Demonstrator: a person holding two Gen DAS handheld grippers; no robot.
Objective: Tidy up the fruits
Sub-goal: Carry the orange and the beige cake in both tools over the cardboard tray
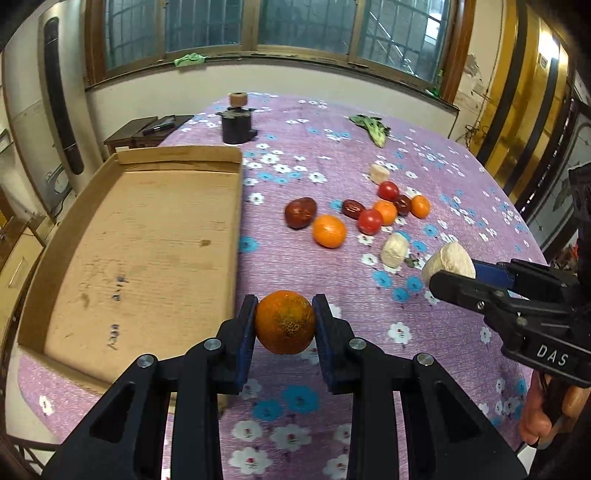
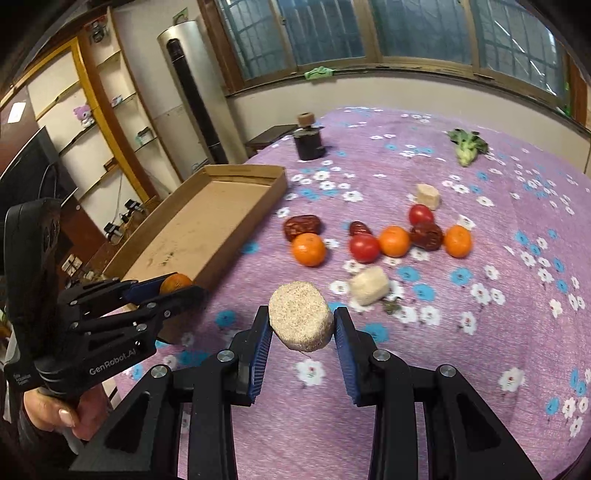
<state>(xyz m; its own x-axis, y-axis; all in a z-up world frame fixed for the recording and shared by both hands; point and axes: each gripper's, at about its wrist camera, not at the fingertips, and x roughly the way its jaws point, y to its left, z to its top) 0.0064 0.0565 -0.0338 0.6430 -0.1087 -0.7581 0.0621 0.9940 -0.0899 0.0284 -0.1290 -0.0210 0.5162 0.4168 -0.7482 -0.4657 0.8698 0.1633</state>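
Left hand-held gripper (image 1: 284,321) pinches an orange (image 1: 284,322), off the worktop (image 1: 332,369), just beside the cardboard tray (image 1: 140,236). Right hand-held gripper (image 2: 301,326) pinches a pale round chunk (image 2: 301,321), also airborne. Rest of fruit: oranges, tomatoes (image 2: 364,248), dates (image 2: 302,226), pale chunks, loose on cloth mid-worktop. Tray empty.

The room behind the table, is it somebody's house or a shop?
Most likely a house: a flowery purple tablecloth, a shelf with a plush toy, a standing air conditioner and barred windows.
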